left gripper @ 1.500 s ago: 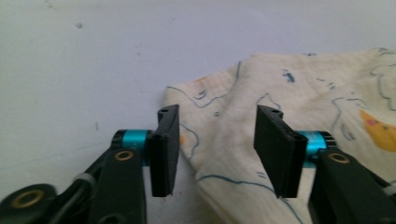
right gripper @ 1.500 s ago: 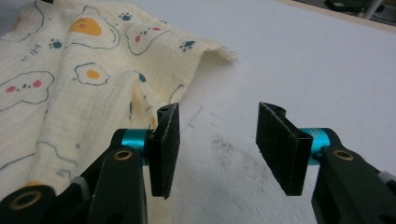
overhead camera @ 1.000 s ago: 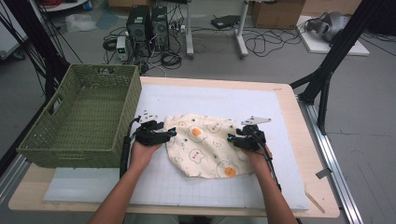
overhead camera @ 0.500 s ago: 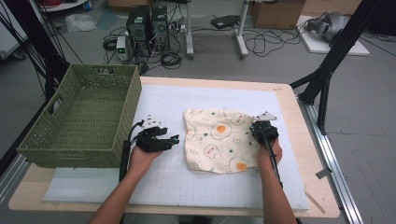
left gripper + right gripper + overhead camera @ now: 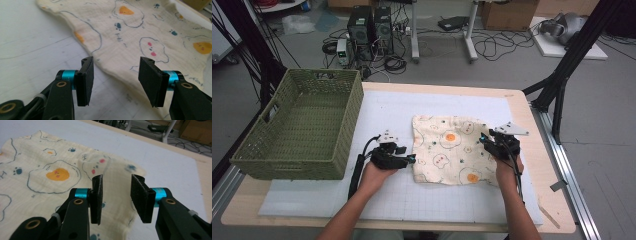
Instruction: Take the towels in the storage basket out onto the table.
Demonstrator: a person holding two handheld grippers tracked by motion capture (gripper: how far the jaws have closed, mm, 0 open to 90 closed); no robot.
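The cloth [image 5: 451, 149], cream with fried-egg prints, lay folded flat on the white mat [image 5: 377, 112], right of centre, well apart from the green basket [image 5: 299, 131] at the far left. My left gripper [image 5: 408, 160] hovered just off the cloth's left edge, jaws apart with nothing between them, and they had just been closing a little. In the left gripper view [image 5: 115, 80] the pads framed the near hem without touching it. My right gripper [image 5: 486, 142] sat over the cloth's right edge; its jaws had just reopened and stood apart. In the right gripper view [image 5: 116, 197] a raised ridge of fabric ran up between the pads, unpressed as far as I could tell. Risks, as I judged them: the left jaws, set low and nearly level, could scrape the mat and push the hem away rather than pinch it; the right could take a single layer and let the fold fall open on lifting; uneven pulls would skew the square. Pose: both forearms came in from the near edge, the left hand wrapped around its gripper and pointing right toward the cloth, the right hand angled toward the far left, with its grey plate [image 5: 511, 129] on top.
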